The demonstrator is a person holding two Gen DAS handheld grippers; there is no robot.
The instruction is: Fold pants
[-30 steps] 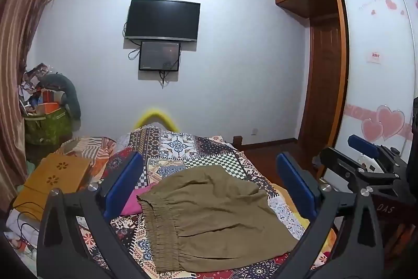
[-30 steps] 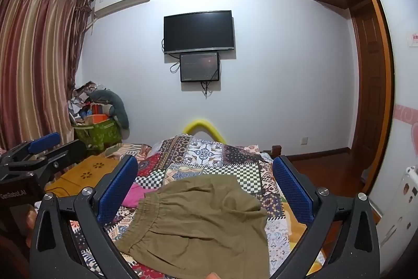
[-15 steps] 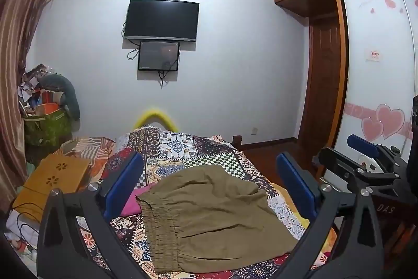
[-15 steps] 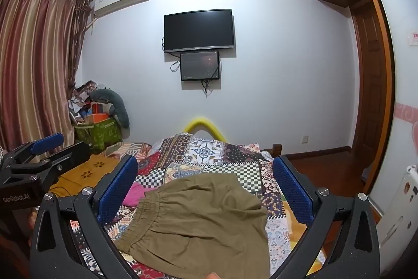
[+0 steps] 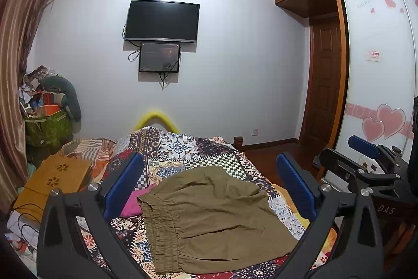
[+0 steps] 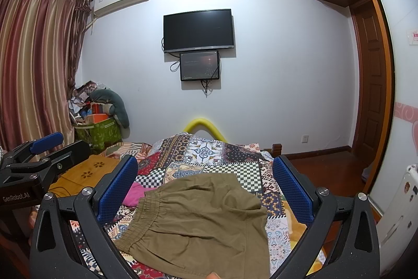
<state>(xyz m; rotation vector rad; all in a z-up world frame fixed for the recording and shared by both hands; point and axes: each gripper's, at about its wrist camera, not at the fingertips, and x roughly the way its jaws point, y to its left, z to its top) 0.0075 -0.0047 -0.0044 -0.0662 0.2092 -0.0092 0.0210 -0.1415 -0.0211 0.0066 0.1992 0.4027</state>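
Olive-brown pants (image 5: 209, 216) with an elastic waistband lie flat on a patchwork quilt (image 5: 188, 148); in the right wrist view the pants (image 6: 198, 221) show their waistband toward the left. My left gripper (image 5: 209, 184) hovers above them, open, with nothing between its blue pads. Held just as wide, my right gripper (image 6: 206, 187) is open over the same cloth and grasps nothing. Each gripper shows in the other's view: the right gripper (image 5: 365, 156) at the right, the left gripper (image 6: 41, 151) at the left.
A pink cloth (image 5: 135, 203) lies beside the waistband. A yellow wooden lap table (image 5: 52, 182) sits left of the bed, with a cluttered green bag (image 5: 47, 122) behind it. A wardrobe (image 5: 376, 69) stands on the right. A fingertip (image 6: 214, 275) shows at the bottom edge.
Both views have shifted only slightly; the pants lie as before and both grippers stay open.
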